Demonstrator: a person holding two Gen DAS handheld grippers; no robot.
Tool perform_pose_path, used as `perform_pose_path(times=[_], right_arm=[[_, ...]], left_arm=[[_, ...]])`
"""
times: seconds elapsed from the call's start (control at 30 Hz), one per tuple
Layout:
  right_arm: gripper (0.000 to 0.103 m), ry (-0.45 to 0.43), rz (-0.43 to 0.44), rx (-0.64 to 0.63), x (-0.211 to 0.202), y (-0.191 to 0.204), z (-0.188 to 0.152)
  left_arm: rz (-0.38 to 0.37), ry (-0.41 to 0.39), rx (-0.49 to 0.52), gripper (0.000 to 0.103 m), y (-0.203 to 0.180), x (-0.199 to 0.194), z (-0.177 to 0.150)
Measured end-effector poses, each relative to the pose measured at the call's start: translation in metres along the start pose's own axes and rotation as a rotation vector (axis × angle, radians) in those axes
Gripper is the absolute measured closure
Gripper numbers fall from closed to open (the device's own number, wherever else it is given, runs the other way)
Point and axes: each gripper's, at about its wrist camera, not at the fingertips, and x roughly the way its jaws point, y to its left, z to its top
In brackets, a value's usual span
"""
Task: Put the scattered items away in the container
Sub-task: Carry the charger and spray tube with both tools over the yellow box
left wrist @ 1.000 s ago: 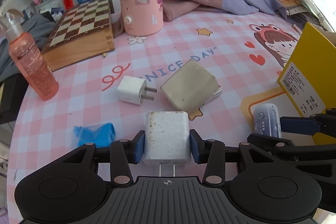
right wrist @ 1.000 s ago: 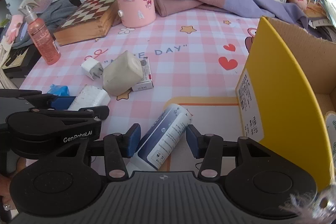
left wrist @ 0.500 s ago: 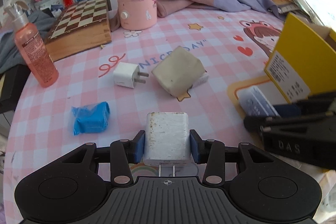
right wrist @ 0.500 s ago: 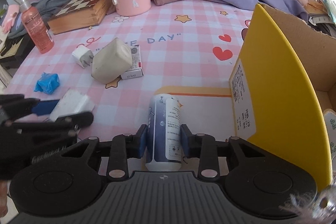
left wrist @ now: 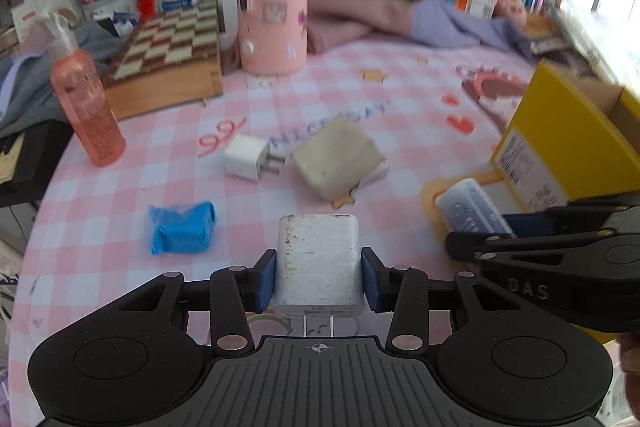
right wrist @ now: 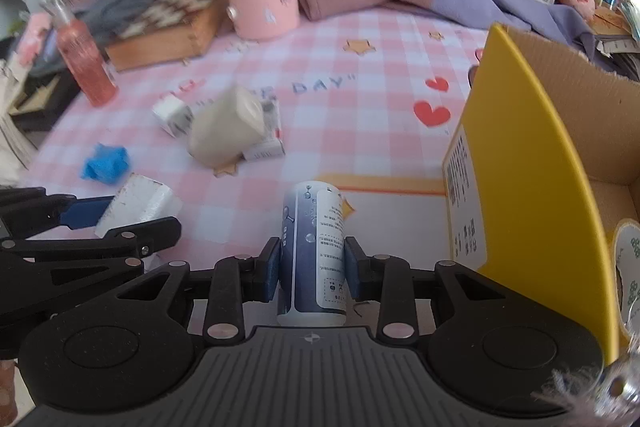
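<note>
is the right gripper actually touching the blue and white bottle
Touching. The right wrist view shows the right gripper with both blue pads pressed flat against the sides of the bottle, no gap either side.

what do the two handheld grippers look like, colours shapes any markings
Both are matte black plastic. The left gripper has a ribbed centre plate with a crosshair mark, round discs either side, silver pivot screws on its linkage arms and blue pads. The right gripper is built the same; raised letters "DAS" show on its side in the left view.
</note>
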Motion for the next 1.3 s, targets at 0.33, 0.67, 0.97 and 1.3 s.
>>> perform_pose_path(times=[0.33,0.67,0.97,1.3], right_arm=[[0.072,-0.079,0.057,-0.006,-0.047,-0.001,0.0],[0.072,-0.137,0.07,-0.054,-0.09,0.008,-0.019],[0.072,-0.165,0.065,-0.063,-0.115,0.017,-0.038],[0.072,-0.193,0.034,-0.033,-0.144,0.022,-0.067]], left_arm=[[-0.032,-0.091,-0.105,0.061,0.005,-0.061,-0.003],[-0.09,-0.155,-0.163,0.061,0.001,-0.106,-0.02],[-0.117,-0.174,-0.187,0.061,-0.002,-0.131,-0.042],[-0.154,-0.189,-0.177,0.061,-0.008,-0.156,-0.067]])
